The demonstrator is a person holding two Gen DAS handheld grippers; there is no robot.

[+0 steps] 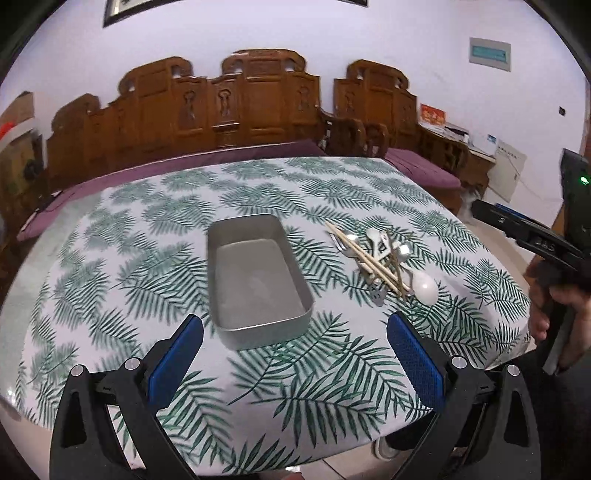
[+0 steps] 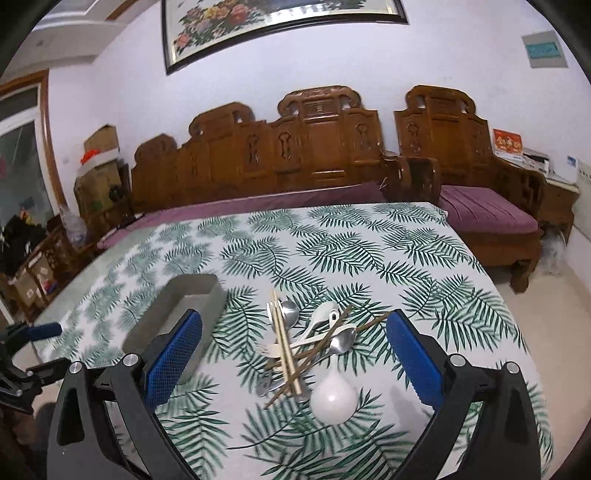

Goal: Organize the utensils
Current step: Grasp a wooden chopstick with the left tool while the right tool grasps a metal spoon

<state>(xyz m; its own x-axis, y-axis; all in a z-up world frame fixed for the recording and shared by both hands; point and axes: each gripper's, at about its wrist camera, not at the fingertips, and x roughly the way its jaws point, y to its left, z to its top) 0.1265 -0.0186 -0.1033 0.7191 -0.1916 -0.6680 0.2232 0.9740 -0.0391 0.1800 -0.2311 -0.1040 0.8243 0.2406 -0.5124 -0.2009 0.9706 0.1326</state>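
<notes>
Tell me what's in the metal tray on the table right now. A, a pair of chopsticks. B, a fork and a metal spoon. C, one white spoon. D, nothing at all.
D: the left wrist view shows the metal tray with a bare bottom, while the chopsticks, white spoon and metal spoons all lie in a pile on the tablecloth beside it.

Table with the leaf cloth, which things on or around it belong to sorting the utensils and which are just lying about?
For the job:
- metal tray, nothing in it
- light chopsticks
- dark chopsticks
- metal spoons
- white spoons
- left claw and right claw, both open

Just lying about:
- carved wooden sofa
- purple cushion
- framed flower picture
- cardboard boxes
</notes>
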